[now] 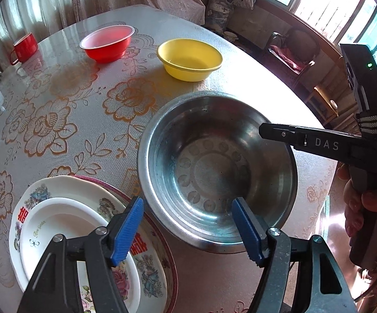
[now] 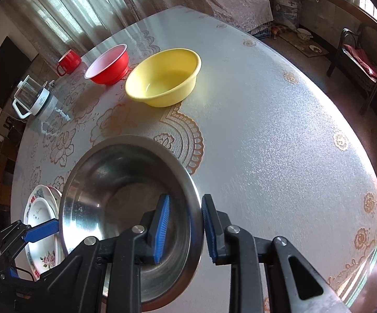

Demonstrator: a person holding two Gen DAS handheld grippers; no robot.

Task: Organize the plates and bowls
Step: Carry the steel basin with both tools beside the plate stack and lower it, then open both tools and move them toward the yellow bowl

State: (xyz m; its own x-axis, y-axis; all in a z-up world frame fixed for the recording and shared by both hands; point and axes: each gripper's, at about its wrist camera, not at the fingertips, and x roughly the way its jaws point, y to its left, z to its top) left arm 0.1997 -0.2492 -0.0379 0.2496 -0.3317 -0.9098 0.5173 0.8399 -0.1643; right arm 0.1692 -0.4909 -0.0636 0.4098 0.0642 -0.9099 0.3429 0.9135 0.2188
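A large steel bowl (image 1: 214, 172) stands on the table near its front edge; it also shows in the right wrist view (image 2: 110, 190). My right gripper (image 2: 185, 228) straddles the bowl's right rim, one blue pad inside and one outside, with a small gap on each side. My left gripper (image 1: 188, 230) is open above the bowl's left rim, between the bowl and a stack of plates (image 1: 66, 224). A yellow bowl (image 1: 189, 60) and a red bowl (image 1: 107, 43) stand farther back.
A red mug (image 1: 24, 48) stands at the far left. A glass kettle (image 2: 30, 97) stands at the table's left edge. The table (image 2: 279, 143) has a floral cloth. A dark chair (image 2: 363, 60) stands on the floor at the right.
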